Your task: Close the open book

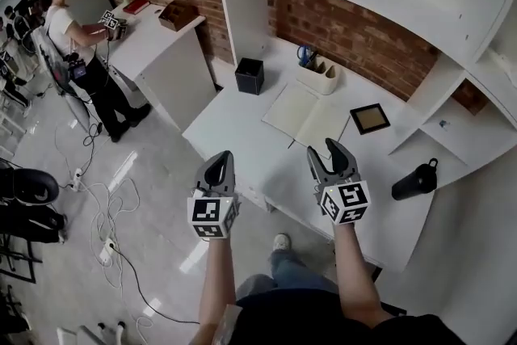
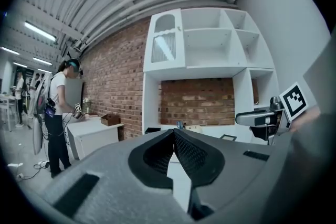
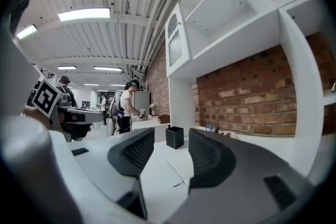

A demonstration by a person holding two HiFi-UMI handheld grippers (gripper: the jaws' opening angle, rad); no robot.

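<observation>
Left hand-held gripper: grey moulded shell, two curved jaws lined with black ribbed pads, white cube printed with black square markers.
Right hand-held gripper: same grey shell, black ribbed lining, its own marker cube.
Clothing: dark top, blue jeans, white shoe.

The open book lies on the desk, about midway along it. Behind it, by the wall, stands a pen holder; to its left rear a square box; just right of it a framed picture. A bottle lies farther right, nearer the front. Before the book are both grippers — the left gripper at the desk's front edge, the right gripper over the desk.
</observation>
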